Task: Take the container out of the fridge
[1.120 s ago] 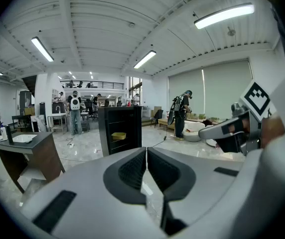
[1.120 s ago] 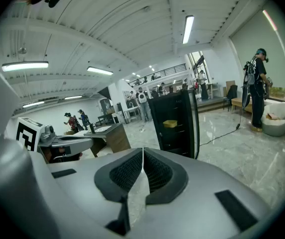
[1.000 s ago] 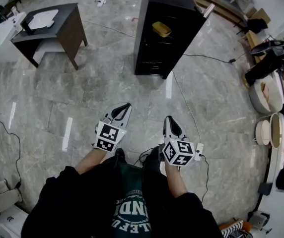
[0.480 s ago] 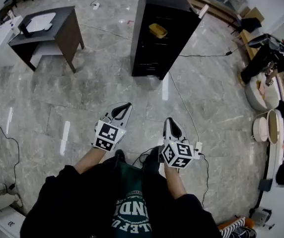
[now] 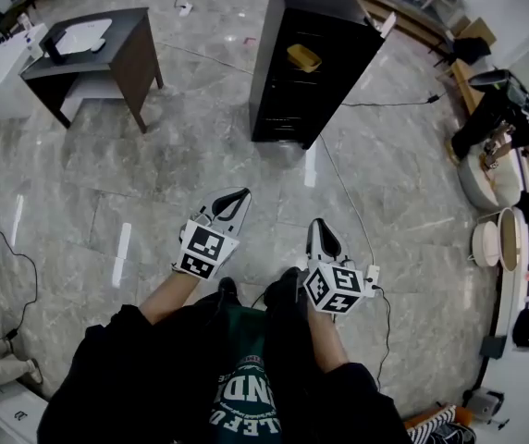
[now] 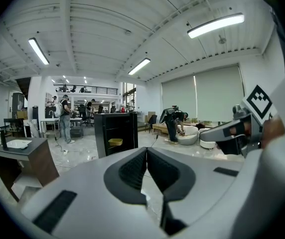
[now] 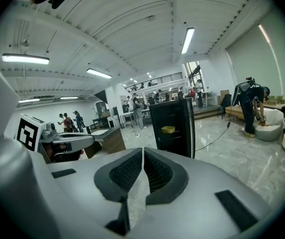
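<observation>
**Close the gap, then open up**

The fridge [image 5: 278,100] stands well ahead across the floor with its shelves showing. The yellow container [image 5: 302,56] sits on an upper shelf inside. The left gripper [image 5: 230,203] and right gripper [image 5: 320,232] are both clenched on nothing, low in front of the person. The step in hand looks like the approach: walk close, square up to the shelf, and spread one gripper's jaws before reaching in level.

1. Green shirt [image 5: 239,388], just below the left marker cube [image 5: 202,251] and right marker cube [image 5: 334,288]: large pale letters, partly hidden, reading "UND" over "LEFU".
2. Both cubes carry black-and-white square codes, no legible words.
</observation>
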Available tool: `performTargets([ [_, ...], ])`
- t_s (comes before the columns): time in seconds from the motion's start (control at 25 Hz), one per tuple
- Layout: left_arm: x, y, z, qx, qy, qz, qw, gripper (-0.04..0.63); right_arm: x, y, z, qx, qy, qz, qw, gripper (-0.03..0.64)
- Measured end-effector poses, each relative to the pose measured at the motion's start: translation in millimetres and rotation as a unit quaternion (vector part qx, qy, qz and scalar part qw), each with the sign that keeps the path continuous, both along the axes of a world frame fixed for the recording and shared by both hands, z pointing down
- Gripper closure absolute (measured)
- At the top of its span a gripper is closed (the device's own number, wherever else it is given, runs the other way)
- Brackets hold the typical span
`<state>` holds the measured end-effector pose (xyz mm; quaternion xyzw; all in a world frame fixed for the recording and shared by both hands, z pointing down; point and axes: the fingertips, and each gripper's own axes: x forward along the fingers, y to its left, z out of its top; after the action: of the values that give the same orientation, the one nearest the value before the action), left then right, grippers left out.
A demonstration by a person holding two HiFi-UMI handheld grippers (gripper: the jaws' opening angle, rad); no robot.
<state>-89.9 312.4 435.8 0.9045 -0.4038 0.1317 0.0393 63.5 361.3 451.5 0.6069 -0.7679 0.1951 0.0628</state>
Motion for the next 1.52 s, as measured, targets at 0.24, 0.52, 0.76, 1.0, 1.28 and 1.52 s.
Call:
performTargets([
  [0.24, -6, -9, 3, 0.000, 0.004, -0.002, 1.0000, 0.581, -8, -6, 0, 0.001, 0.003, -0.004, 1.000, 0.580],
  [0.52, 0, -25, 5, 0.001, 0.001, 0.002, 1.0000, 0.581, -6, -25, 4, 0.002, -0.001, -0.008, 1.000, 0.580],
  [0.76, -2, -54, 8, -0.001, -0.006, -0.005, 1.0000, 0.581, -6, -58, 9, 0.000, -0.007, -0.012, 1.000, 0.580],
  [1.0, 0, -95, 10, -0.003, -0.015, -0.010, 0.9998, 0.581, -7, -104, 9, 0.001, -0.012, -0.024, 1.000, 0.580],
  [1.28, 12, -145, 8, -0.006, -0.020, -0.018, 0.9996, 0.581, 2, -163, 7, 0.002, -0.016, -0.038, 0.999, 0.580],
  [1.52, 25, -188, -1, -0.006, -0.025, -0.028, 0.9993, 0.581, 17, -211, -3, 0.003, -0.018, -0.050, 0.999, 0.580],
])
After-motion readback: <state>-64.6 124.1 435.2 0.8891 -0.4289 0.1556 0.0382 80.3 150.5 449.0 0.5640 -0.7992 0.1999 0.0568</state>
